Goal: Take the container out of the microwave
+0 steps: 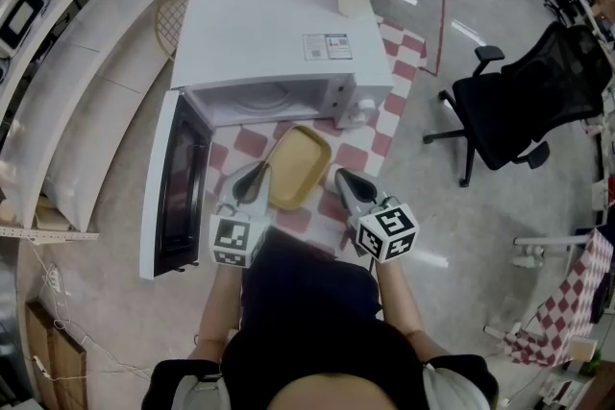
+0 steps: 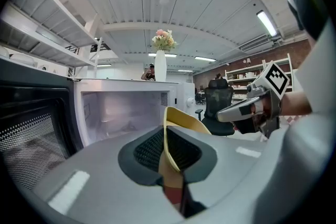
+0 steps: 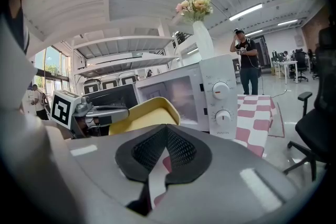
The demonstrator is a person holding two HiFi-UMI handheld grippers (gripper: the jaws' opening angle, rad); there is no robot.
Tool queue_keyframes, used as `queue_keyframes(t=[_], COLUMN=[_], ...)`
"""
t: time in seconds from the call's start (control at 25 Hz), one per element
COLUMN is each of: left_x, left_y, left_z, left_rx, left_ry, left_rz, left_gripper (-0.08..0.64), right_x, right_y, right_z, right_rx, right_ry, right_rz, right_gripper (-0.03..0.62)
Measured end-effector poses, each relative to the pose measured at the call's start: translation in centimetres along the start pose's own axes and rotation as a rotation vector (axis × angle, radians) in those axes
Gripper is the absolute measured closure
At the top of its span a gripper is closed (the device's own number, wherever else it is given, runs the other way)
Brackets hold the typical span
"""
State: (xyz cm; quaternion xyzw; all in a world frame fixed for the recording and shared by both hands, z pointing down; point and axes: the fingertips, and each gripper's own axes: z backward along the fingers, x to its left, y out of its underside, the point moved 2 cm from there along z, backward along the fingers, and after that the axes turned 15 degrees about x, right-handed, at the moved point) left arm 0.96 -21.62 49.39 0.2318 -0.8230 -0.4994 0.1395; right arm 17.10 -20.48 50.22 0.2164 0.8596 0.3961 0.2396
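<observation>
Below the person's dark shirt (image 1: 307, 302), the left gripper (image 1: 258, 174) has its jaws clamped on the near left rim of the pale yellow, shallow rectangular plastic container (image 1: 298, 166). The container has rounded corners and a plain, smooth inside with nothing in it. It is outside the white microwave oven (image 1: 269, 38), just in front of the oven's open cavity and over the red-and-white checkered cloth (image 1: 389, 106).

The right gripper (image 1: 341, 176) has its jaws closed together with nothing between them, just beside the container's right edge. The microwave's dark-windowed door (image 1: 178, 182) stands open to the left. A white label (image 1: 327, 46) lies on the microwave's top and small print sits under the lower knob (image 3: 223, 116). Both are too small to read.
</observation>
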Motion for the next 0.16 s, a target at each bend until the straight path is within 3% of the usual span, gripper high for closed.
queue_keyframes(t=[0.16], left_x=[0.0], left_y=[-0.03], left_z=[0.09], left_rx=[-0.001], left_ry=[-0.002], left_rz=[-0.001], left_gripper=[0.535], right_x=[0.17], right_y=[0.12], right_z=[0.01], right_rx=[0.002], right_ry=[-0.002], right_rz=[0.0], right_gripper=[0.592])
